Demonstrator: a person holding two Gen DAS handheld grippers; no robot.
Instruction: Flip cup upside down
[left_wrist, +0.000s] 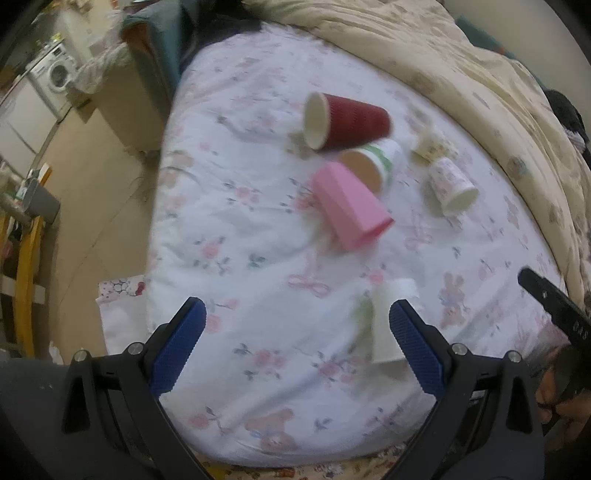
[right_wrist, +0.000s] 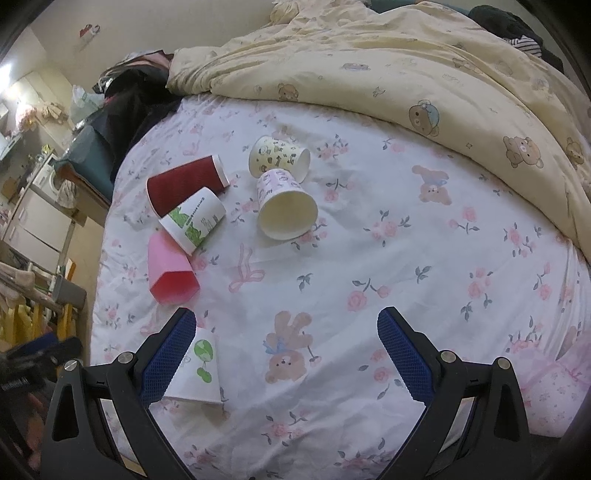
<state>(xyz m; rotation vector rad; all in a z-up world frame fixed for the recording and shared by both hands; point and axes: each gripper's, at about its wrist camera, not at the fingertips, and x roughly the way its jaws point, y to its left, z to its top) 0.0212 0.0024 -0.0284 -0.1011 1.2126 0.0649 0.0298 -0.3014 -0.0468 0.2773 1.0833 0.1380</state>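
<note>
Several paper cups lie on their sides on the floral bedsheet (right_wrist: 369, 258): a dark red cup (right_wrist: 184, 184), a white and green cup (right_wrist: 194, 219), a pink cup (right_wrist: 168, 267), a cream patterned cup (right_wrist: 280, 157) and a white patterned cup (right_wrist: 284, 206). One white cup with a green print (right_wrist: 199, 369) stands upside down near the front edge, just beside my right gripper's left finger. It also shows in the left wrist view (left_wrist: 384, 325). My left gripper (left_wrist: 297, 314) and right gripper (right_wrist: 286, 325) are both open and empty above the sheet.
A cream bear-print duvet (right_wrist: 406, 74) is bunched along the far side of the bed. Dark clothes (right_wrist: 129, 99) lie at the far left corner. The bed's left edge drops to the floor (left_wrist: 92, 177), with a washing machine (left_wrist: 55, 74) beyond.
</note>
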